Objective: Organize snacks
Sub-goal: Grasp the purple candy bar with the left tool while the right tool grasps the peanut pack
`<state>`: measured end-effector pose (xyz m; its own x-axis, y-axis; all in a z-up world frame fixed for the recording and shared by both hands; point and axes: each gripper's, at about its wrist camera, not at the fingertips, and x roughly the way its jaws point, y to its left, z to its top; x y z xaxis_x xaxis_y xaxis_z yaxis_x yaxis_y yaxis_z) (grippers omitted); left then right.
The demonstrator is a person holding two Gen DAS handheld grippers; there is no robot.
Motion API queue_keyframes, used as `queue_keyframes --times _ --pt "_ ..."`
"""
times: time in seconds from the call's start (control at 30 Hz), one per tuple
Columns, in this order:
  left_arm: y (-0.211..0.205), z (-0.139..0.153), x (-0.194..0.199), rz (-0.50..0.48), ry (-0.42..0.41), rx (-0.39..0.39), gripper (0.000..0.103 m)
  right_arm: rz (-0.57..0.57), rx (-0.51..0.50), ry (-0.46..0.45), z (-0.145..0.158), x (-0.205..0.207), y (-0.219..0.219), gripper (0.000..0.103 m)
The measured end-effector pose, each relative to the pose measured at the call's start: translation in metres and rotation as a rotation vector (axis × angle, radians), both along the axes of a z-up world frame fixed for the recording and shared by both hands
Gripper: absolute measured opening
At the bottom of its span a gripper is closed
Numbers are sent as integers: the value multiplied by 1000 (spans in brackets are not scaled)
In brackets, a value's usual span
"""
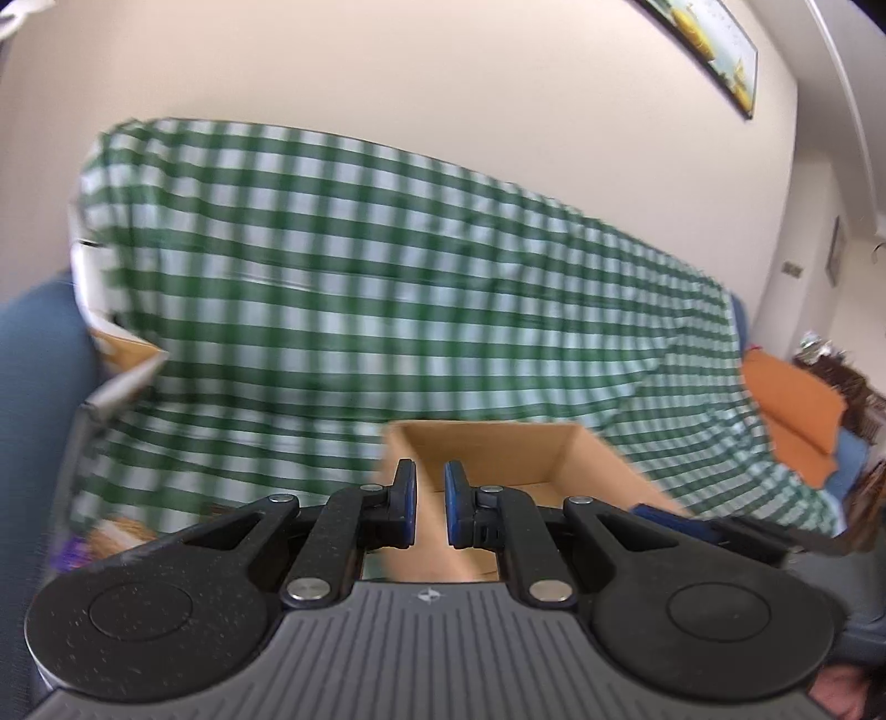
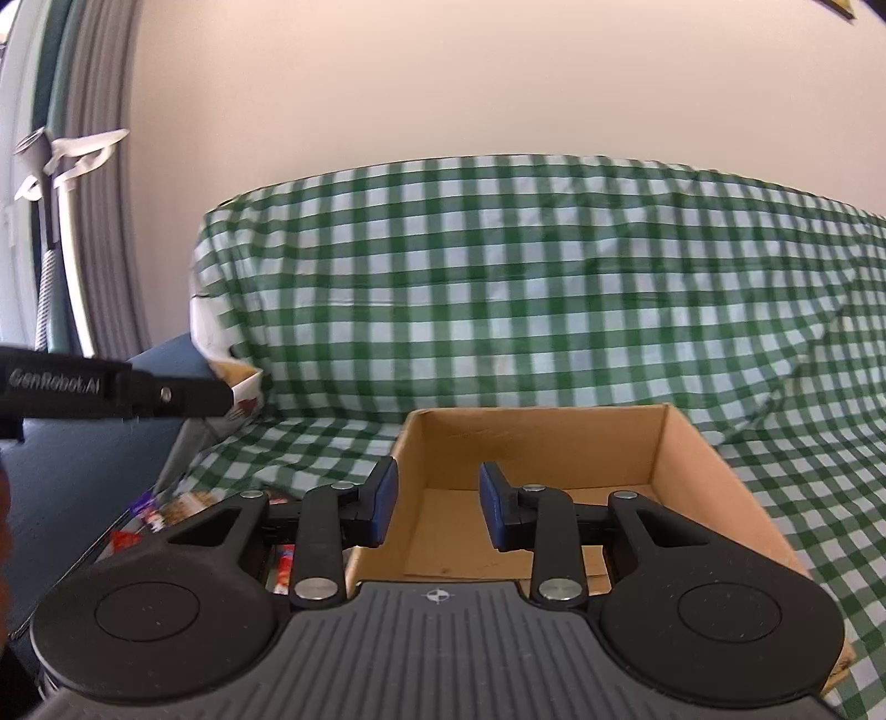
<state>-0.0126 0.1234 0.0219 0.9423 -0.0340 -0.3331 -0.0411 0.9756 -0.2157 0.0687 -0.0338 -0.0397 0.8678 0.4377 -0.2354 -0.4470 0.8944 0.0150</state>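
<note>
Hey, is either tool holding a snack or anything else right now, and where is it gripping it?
Nothing is held. The left tool and right tool both show bare gaps, above the open cardboard box.

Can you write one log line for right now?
left gripper: open, empty | right gripper: open, empty | brown cardboard box: looks empty

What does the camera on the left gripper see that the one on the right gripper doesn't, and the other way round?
Only the left wrist view shows a framed picture on the wall and an orange cushion at the far right.

Only the right wrist view shows colourful snack packets low at the left, a grey curtain, and the other gripper's black body reaching in from the left.

Both show the open cardboard box, empty as far as can be seen, on the green checked cloth, with each gripper, left and right, holding nothing.
</note>
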Motion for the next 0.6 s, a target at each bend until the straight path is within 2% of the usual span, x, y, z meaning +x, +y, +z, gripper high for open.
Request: queue_keyframes --times 0.07,0.13,0.2,0.23,0.33,0.4,0.5,0.6 --pt "23 -10 -8 50 10 -45 11 28 -25 -9 -2 -7 10 34" --pt "39 -28 -17 102 33 -48 11 53 -58 -26 -4 -14 21 34" --pt "57 -59 -26 151 95 -64 11 77 -79 -34 -7 -20 30 34" --pt "68 -71 -28 182 141 -115 11 90 -85 -32 -8 -23 35 34" --pt "91 -74 -45 203 55 -210 11 135 -108 -37 -11 -31 50 34" --pt "104 -76 -50 228 27 -277 11 166 -131 -43 -16 -35 61 34" --pt "116 -84 -47 261 34 -339 11 203 -161 -43 -24 -36 75 34" --pt "120 -94 -38 264 75 -349 11 234 -176 -35 -31 -35 88 34"
